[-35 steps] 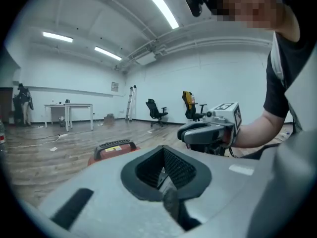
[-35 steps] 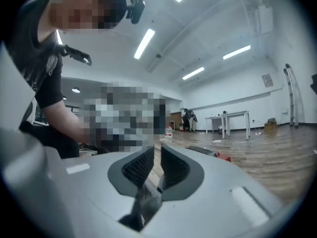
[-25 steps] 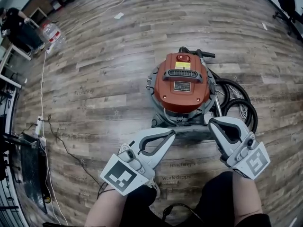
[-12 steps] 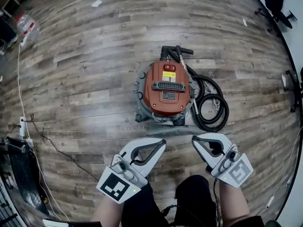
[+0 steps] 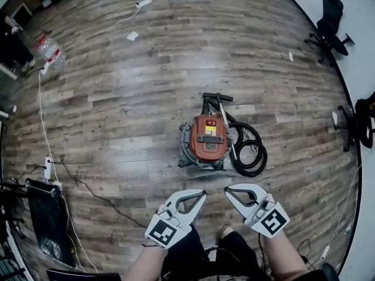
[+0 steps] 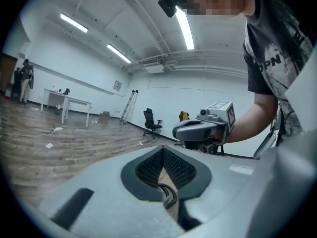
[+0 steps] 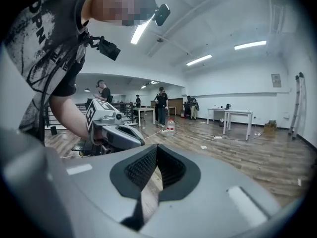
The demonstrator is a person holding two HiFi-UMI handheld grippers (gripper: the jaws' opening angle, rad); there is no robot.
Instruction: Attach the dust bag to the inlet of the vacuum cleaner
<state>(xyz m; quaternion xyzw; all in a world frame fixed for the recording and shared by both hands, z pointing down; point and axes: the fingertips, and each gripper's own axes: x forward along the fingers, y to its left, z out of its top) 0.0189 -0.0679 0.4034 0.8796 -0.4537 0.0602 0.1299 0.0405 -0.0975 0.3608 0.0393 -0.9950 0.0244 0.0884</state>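
The red-topped vacuum cleaner [image 5: 206, 139] stands on the wood floor, far below, with its black hose [image 5: 249, 154] coiled on its right. No dust bag shows in any view. My left gripper [image 5: 202, 193] and right gripper [image 5: 228, 191] are held side by side high above the floor, short of the vacuum, both shut with nothing between the jaws. In the left gripper view the closed jaws [image 6: 163, 170] point out into the room and the right gripper [image 6: 200, 130] is beside them. The right gripper view shows its own shut jaws [image 7: 154, 165] and the left gripper [image 7: 116, 133].
A power strip [image 5: 48, 167] and cables lie at the left by a dark flat object [image 5: 50, 227]. A water bottle [image 5: 51, 50] stands far left, an office chair [image 5: 328, 22] far right. People [image 7: 161, 105] and tables [image 7: 237, 118] stand at the back.
Both grippers rose from beside the vacuum's near edge, staying shut. The head view climbed too, so the vacuum now looks much smaller and farther away.
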